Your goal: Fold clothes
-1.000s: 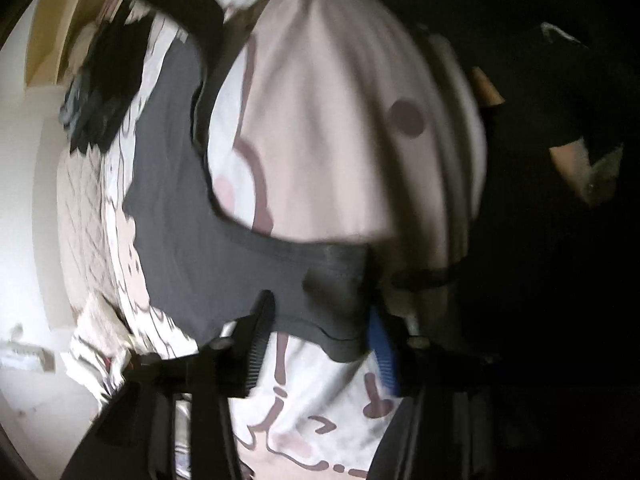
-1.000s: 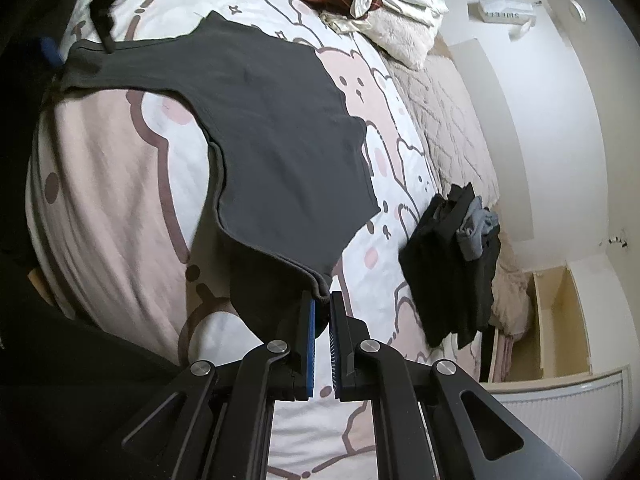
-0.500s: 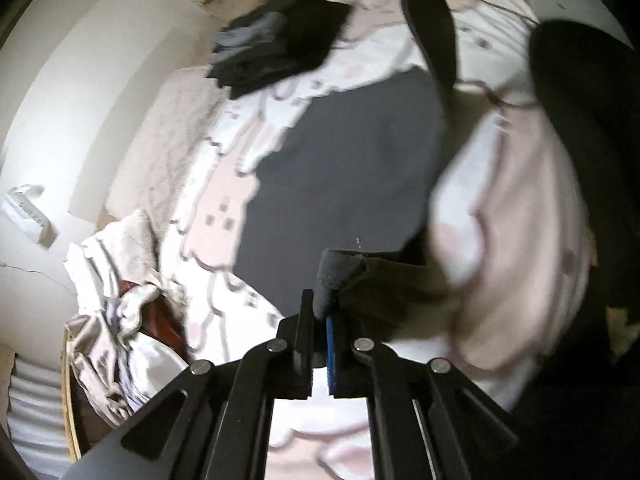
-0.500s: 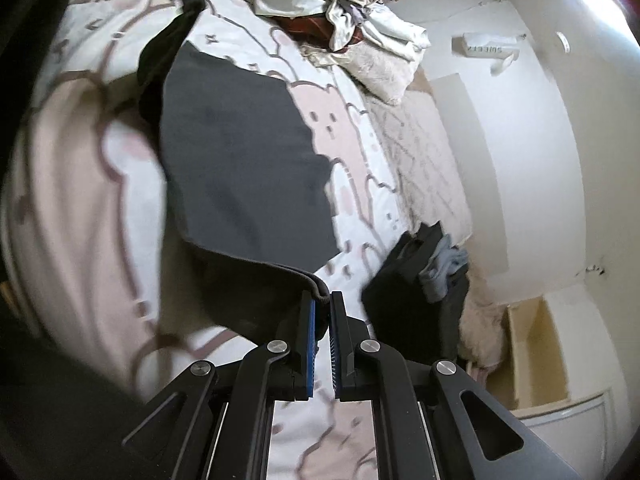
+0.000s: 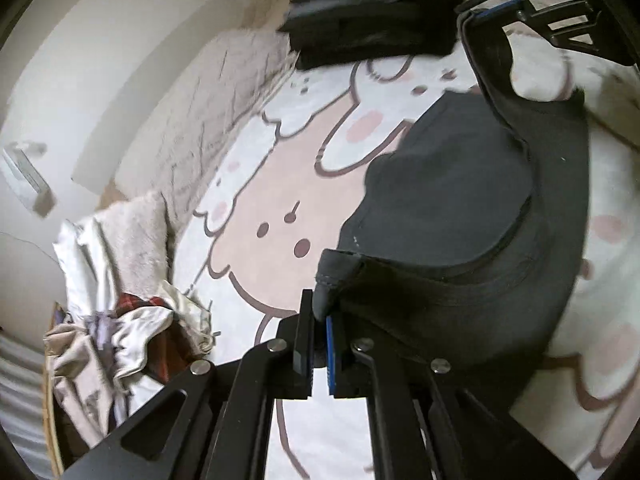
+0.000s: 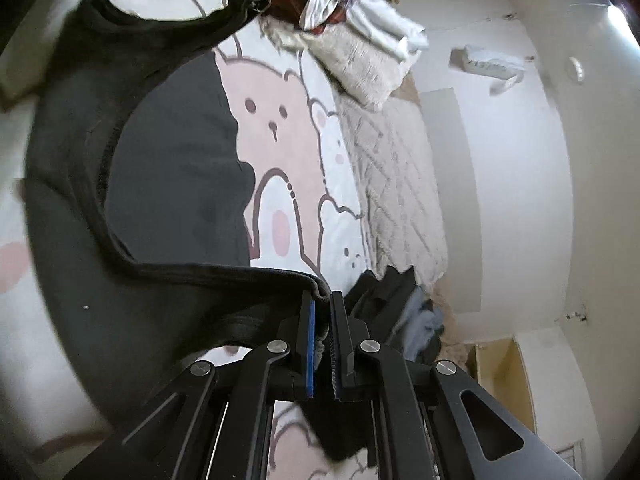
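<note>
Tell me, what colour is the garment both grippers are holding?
Dark charcoal grey, plain; the garment shows best in the right wrist view.

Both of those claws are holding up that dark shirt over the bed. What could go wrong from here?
The left gripper and right gripper each pinch only a small bit of the dark shirt's edge, so a corner could slip out mid-fold. The lifted part sags between them and may land creased. The folded dark pile lies close by on the bedspread, so a wide swing might knock it.
</note>
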